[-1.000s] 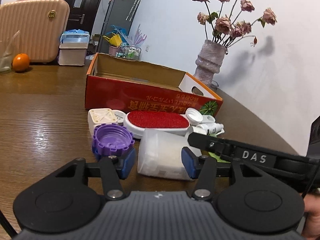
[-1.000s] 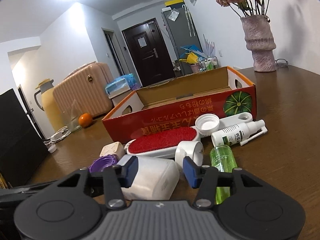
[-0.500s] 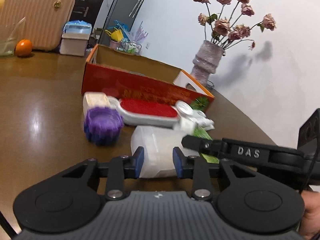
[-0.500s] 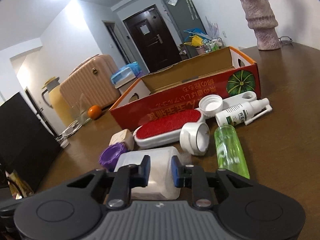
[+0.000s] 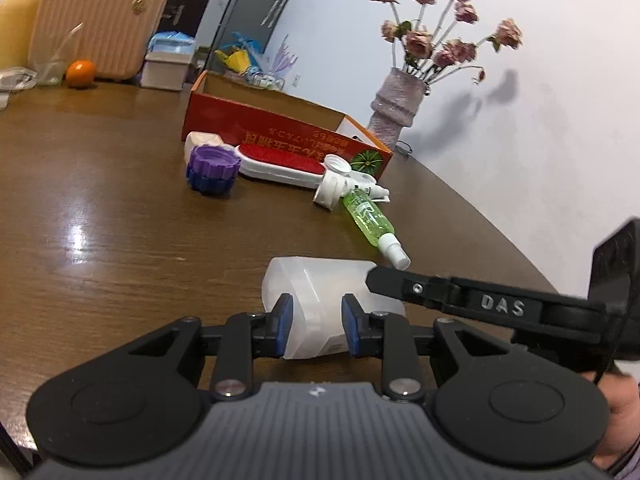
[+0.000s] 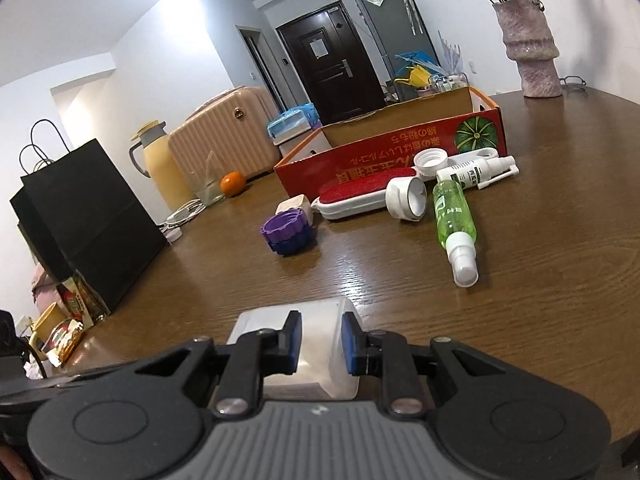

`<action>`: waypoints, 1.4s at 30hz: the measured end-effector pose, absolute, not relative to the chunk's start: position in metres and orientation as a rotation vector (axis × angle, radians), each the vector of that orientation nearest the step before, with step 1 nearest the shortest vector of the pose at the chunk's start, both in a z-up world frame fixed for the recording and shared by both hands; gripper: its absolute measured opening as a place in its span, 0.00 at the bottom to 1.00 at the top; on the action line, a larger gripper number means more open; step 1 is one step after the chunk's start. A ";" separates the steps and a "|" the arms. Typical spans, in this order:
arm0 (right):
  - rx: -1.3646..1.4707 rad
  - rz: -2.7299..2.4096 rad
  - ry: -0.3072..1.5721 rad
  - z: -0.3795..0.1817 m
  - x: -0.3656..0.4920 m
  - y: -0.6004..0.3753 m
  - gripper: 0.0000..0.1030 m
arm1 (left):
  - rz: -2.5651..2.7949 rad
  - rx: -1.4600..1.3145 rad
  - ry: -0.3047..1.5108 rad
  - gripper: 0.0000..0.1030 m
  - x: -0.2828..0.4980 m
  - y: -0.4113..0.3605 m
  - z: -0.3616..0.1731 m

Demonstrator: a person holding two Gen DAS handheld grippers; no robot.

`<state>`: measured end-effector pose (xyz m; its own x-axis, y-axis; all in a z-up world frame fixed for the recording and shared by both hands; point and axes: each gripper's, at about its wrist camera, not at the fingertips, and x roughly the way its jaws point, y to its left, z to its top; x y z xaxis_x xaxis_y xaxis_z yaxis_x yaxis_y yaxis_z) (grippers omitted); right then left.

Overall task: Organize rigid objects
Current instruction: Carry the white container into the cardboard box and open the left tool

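Observation:
A translucent white plastic container (image 5: 320,276) lies on its side on the brown table (image 5: 120,240), near its front edge. My left gripper (image 5: 316,304) is shut on it, blue pads pressing its sides. In the right wrist view my right gripper (image 6: 320,320) is also shut on the same container (image 6: 320,360), from the other end. The right gripper's black finger (image 5: 400,280) reaches the container from the right in the left wrist view. Farther back lie purple stacked caps (image 6: 286,232), a red lint brush (image 6: 360,196), a green spray bottle (image 6: 454,216) and a white spray bottle (image 6: 476,168).
An open red cardboard box (image 6: 380,160) stands behind the loose items. A vase of dried roses (image 5: 394,108) is at the back right. An orange (image 6: 232,182), a yellow jug (image 6: 160,168) and a black paper bag (image 6: 88,216) are at the left.
Both grippers have shut on the white container and drawn it back toward me, away from the caps, brush and bottles, which now lie farther off.

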<state>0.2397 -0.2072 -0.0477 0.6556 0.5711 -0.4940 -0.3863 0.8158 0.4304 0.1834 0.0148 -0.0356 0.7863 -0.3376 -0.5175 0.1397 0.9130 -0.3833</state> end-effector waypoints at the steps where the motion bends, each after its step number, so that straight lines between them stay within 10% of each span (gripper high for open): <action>1: 0.301 0.556 0.656 -0.047 0.238 -0.207 0.22 | -0.259 -0.348 0.616 0.27 0.185 0.017 -0.036; 26: 0.316 0.582 0.597 -0.034 0.214 -0.213 0.20 | -0.267 -0.363 0.500 0.26 0.175 0.019 -0.028; 42: 0.340 0.590 0.387 0.073 0.365 -0.214 0.20 | -0.338 -0.312 0.376 0.26 0.345 0.029 0.091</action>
